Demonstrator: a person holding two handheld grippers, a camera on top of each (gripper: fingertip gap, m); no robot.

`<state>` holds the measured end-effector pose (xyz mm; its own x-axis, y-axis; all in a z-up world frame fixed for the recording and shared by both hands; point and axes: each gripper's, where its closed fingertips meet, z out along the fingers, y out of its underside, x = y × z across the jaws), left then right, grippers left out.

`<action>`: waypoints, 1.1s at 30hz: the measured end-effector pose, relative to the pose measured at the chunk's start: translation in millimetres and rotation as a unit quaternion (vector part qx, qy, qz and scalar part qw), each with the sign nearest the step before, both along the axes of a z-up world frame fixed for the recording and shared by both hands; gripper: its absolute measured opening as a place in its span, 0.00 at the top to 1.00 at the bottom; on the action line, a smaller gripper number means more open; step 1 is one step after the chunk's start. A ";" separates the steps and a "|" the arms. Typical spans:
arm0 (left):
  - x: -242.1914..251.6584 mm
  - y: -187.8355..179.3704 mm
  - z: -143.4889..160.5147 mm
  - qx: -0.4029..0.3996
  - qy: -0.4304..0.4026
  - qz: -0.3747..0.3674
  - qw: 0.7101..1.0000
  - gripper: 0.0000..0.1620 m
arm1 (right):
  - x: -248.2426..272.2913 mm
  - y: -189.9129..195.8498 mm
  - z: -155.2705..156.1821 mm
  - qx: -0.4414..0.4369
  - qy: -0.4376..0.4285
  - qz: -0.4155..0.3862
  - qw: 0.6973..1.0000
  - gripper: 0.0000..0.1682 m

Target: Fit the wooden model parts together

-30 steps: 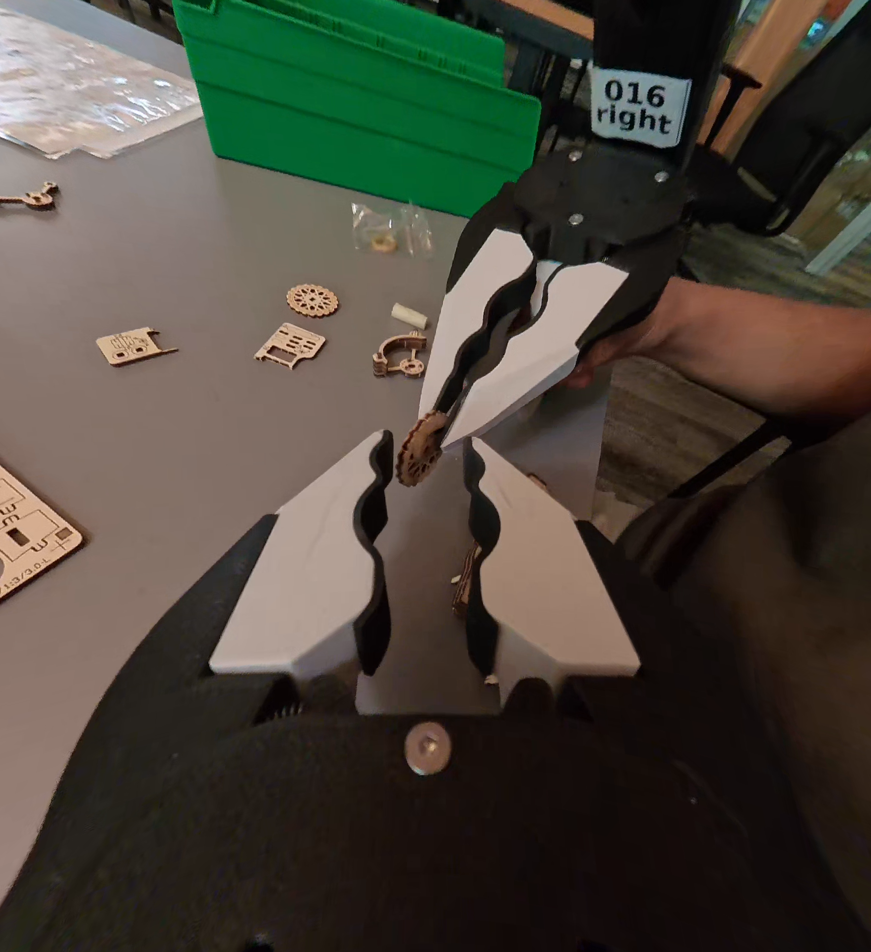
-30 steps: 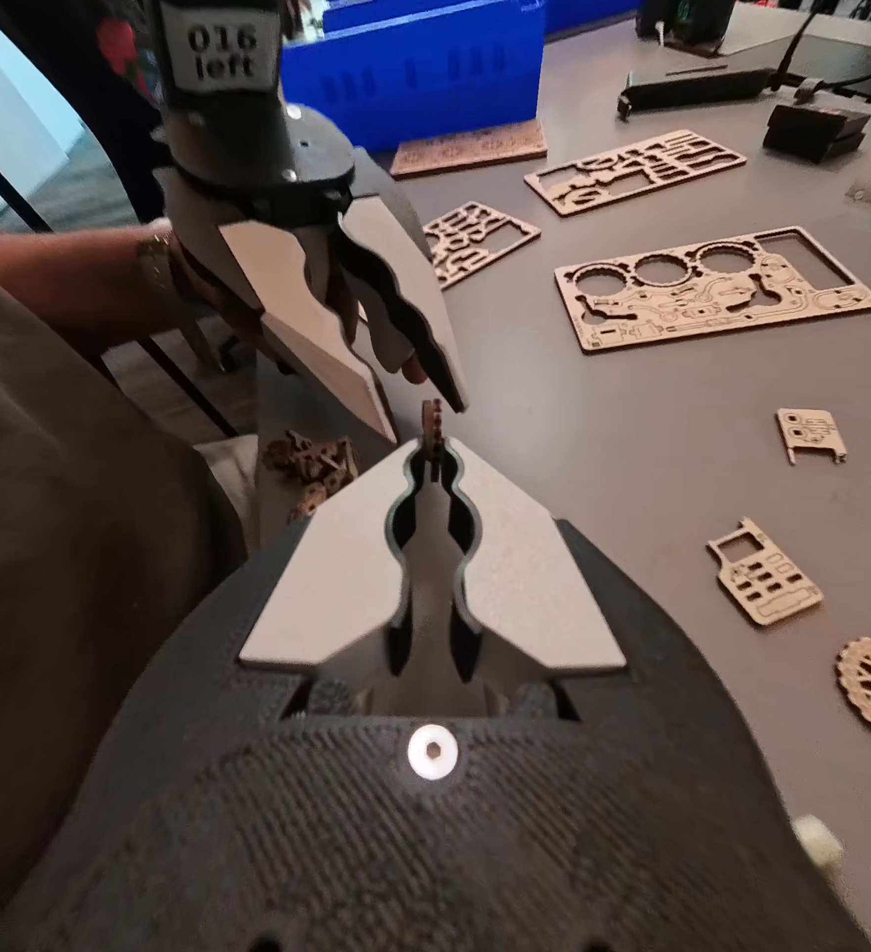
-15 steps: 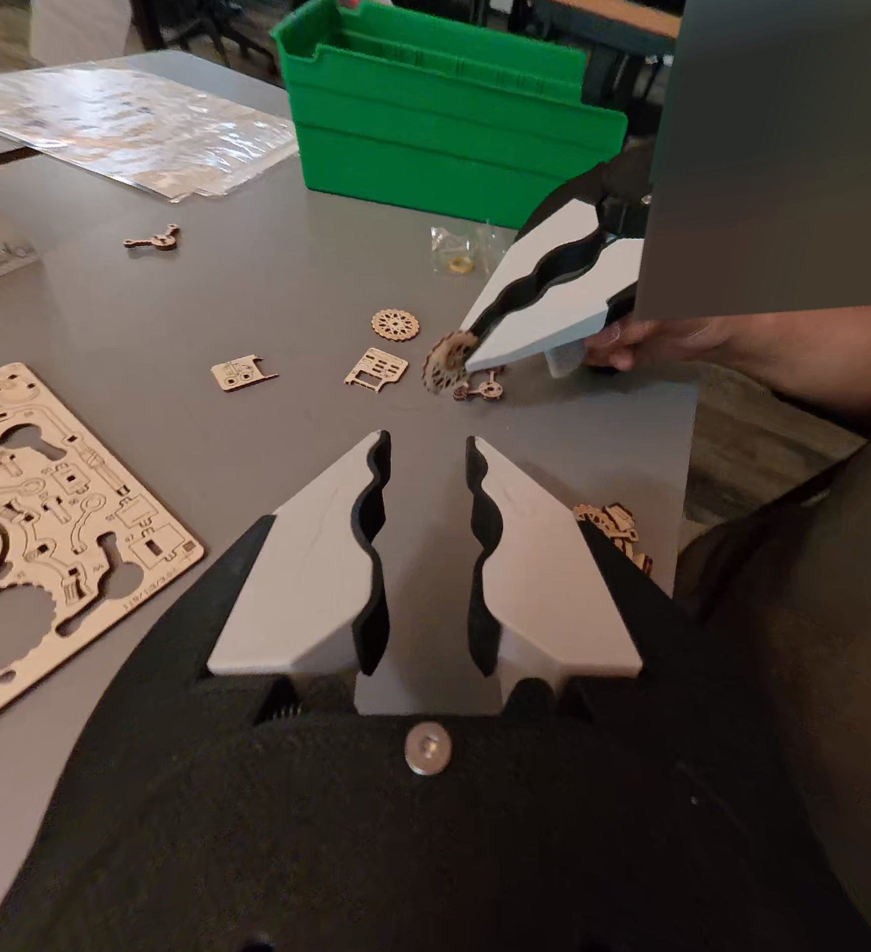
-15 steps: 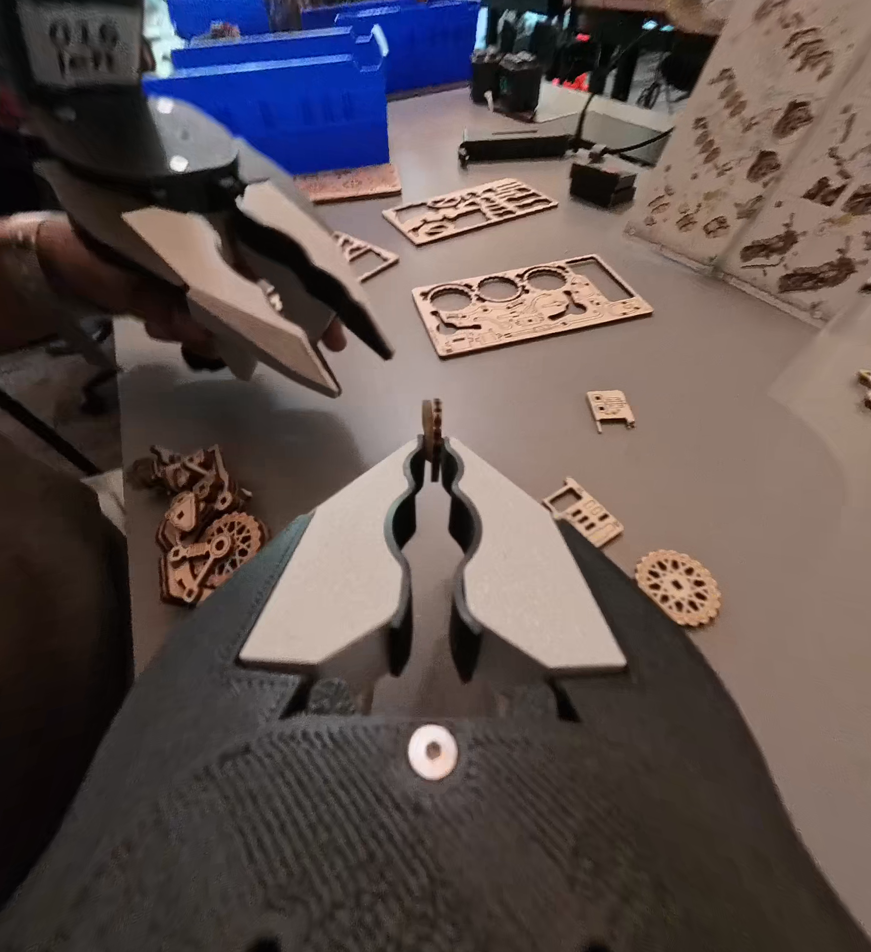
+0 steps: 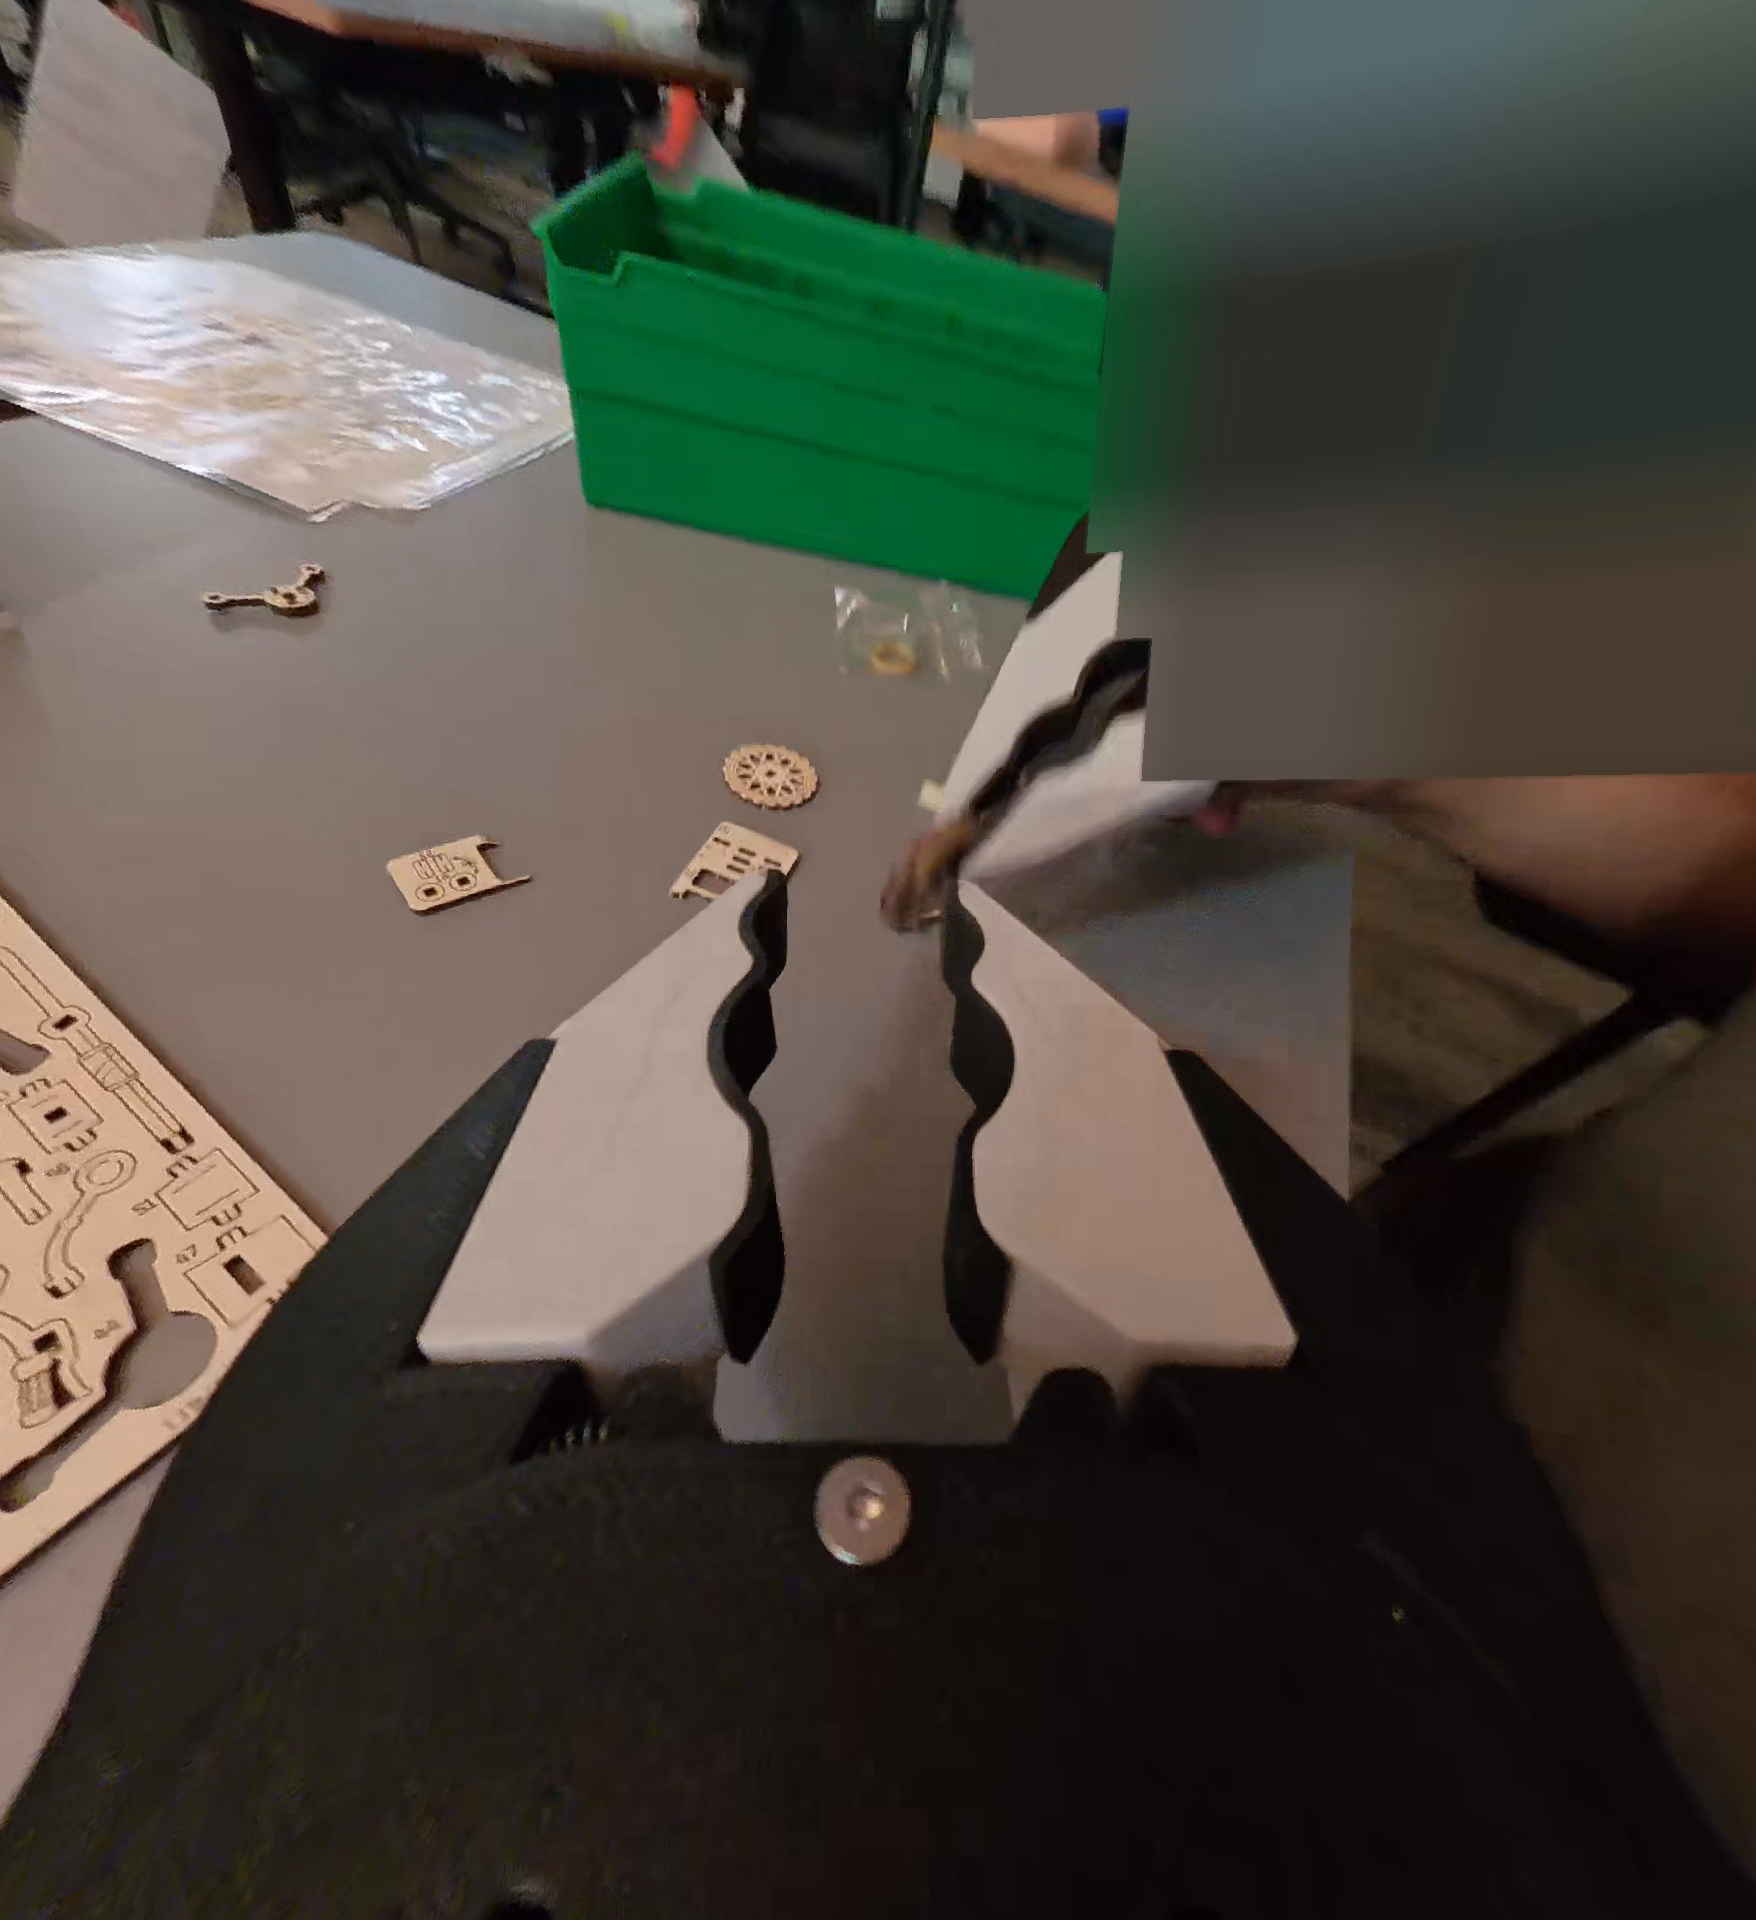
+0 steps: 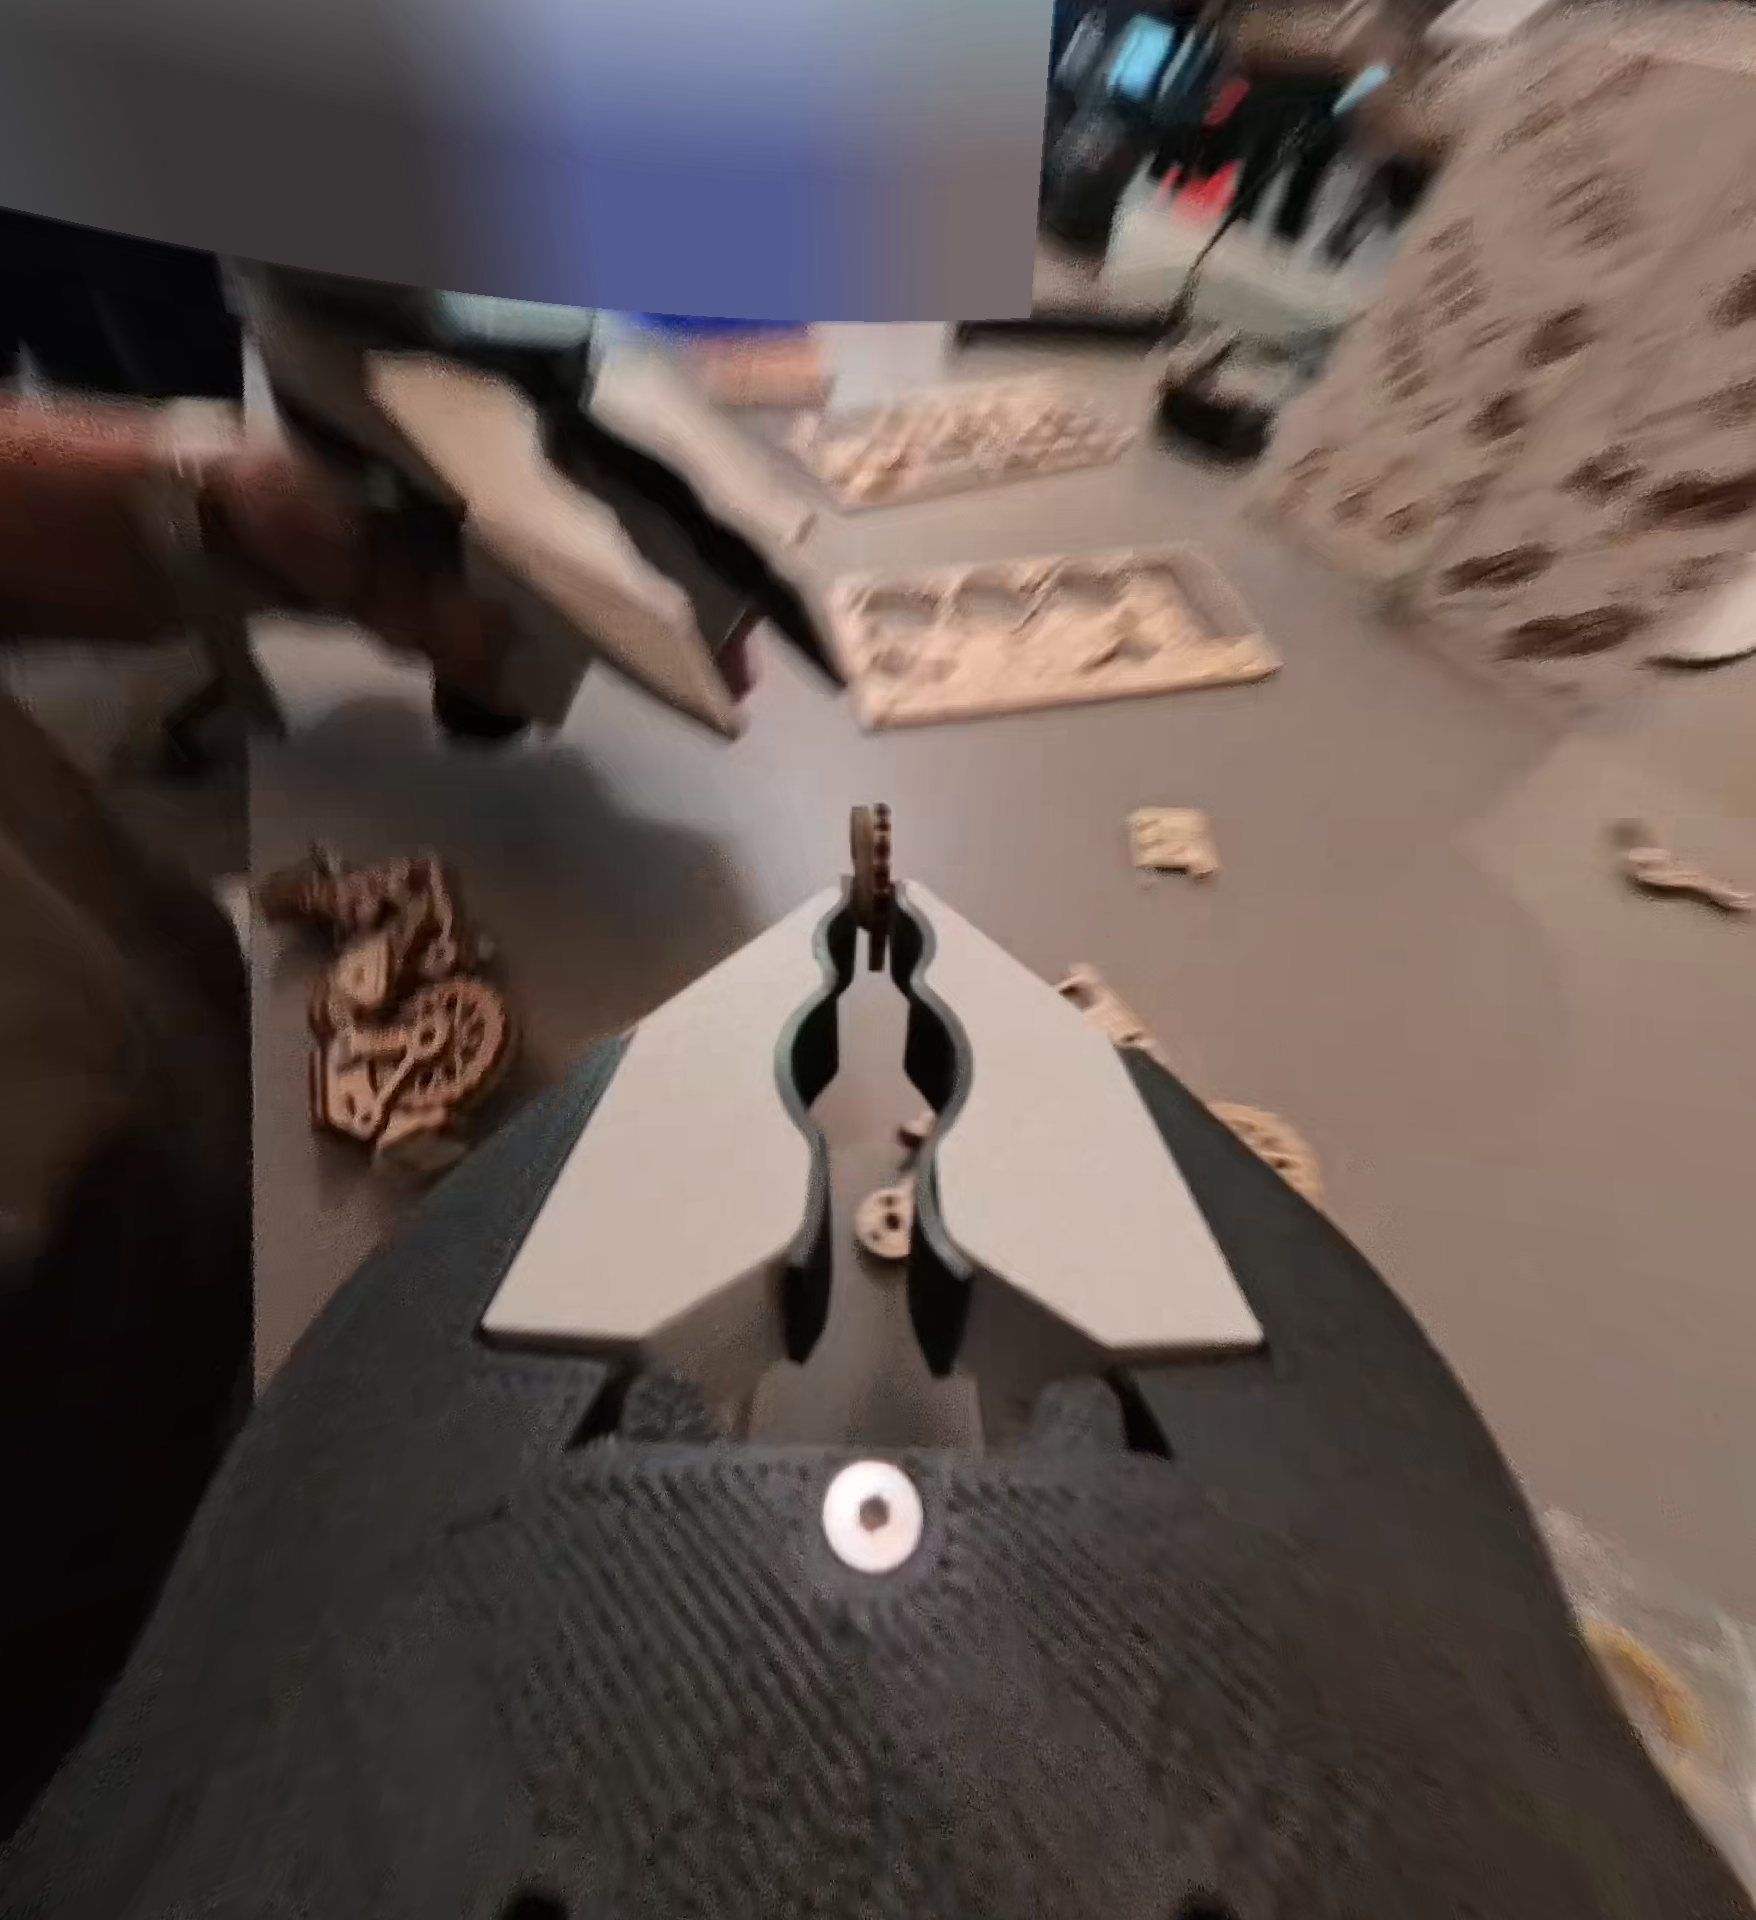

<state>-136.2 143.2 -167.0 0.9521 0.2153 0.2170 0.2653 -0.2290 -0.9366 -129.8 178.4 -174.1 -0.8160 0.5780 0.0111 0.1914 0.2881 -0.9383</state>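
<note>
Right gripper [image 6: 869,914]: jaws closed down to a narrow slit at the tips, pinching a small round wooden gear [image 6: 871,854] edge-on, so it stands upright past the tips. Held low over the grey bench [image 6: 1373,1039], angled down and forward. From the left wrist view it comes in from the right, tips [image 5: 957,831] pointing down-left toward the bench, bare forearm [image 5: 1580,862] behind it roughly level.

Left gripper [image 5: 861,894]: jaws wide apart, nothing between them, bench visible through the gap. It hangs above the bench, tilted down, well left of the gear in the right wrist view, hand wrapped round its handle; that part is motion-blurred.

On the bench:
- partly built brown wooden gear assembly [image 6: 396,1018], near-left edge, below the left gripper
- flat spoked wooden gear [image 5: 770,774] and two small slotted wooden plates [image 5: 453,875], [image 5: 734,860], just beyond the left jaws
- punched-out plywood parts sheet [image 5: 43,1195], near left
- small key-shaped wooden piece [image 5: 266,595], far left
- green plastic bin [image 5: 822,384], far side
- clear plastic sheet [image 5: 230,364], far left
- small clear bag [image 5: 905,639] near the bin
</note>
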 end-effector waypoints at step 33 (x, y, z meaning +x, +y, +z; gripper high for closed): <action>52.0 -3.6 -44.4 -0.121 -0.003 -0.123 0.985 0.89 | 45.0 -45.0 -43.6 0.036 -0.134 0.131 0.982 0.98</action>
<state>-84.2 139.6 -211.5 0.9809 0.0248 0.1928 0.1789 -0.5029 -0.8456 -84.8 133.4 -217.7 -0.9157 0.3532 -0.1918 0.3396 0.4248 -0.8392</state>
